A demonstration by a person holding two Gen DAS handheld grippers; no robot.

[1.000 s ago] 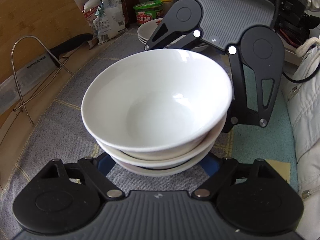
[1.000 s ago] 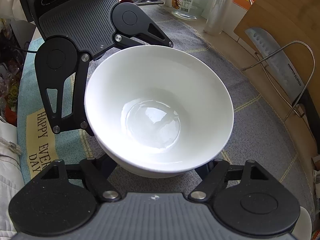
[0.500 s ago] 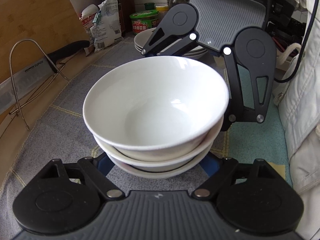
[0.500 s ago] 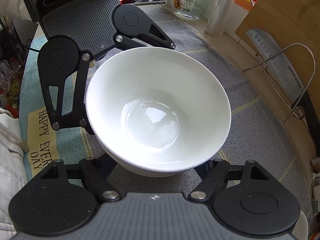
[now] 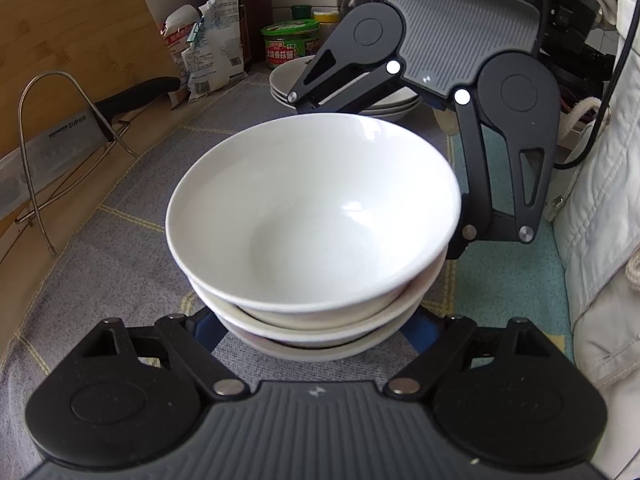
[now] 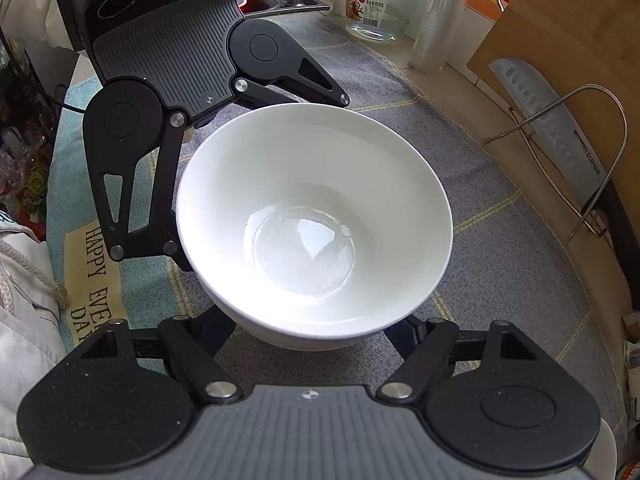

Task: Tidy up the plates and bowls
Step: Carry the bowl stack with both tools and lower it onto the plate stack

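Observation:
Three white bowls are nested in a stack (image 5: 316, 320) on the grey checked cloth (image 5: 120, 248). My left gripper (image 5: 312, 332) comes in from the near side, and its blue fingers (image 5: 204, 328) press against the lowest bowl on both sides. From the opposite side, my right gripper (image 6: 308, 332) has its dark fingers (image 6: 216, 332) closed against the underside of the top bowl (image 6: 316, 216). In the left wrist view its fingertips are hidden behind that bowl. The two grippers face each other across the stack.
A stack of white plates (image 5: 280, 84) sits behind the bowls, beside a green-lidded jar (image 5: 290, 44) and food packets. A cleaver on a wire rack (image 5: 60, 148) leans on a wooden board (image 5: 72, 32). A glass jar (image 6: 380, 0) stands far back. A person's pale jacket (image 5: 600, 240) is close.
The left wrist view has tipped up a little, showing more of the plates and jars behind. The bowls stay between both pairs of fingers. The right wrist view is almost unchanged.

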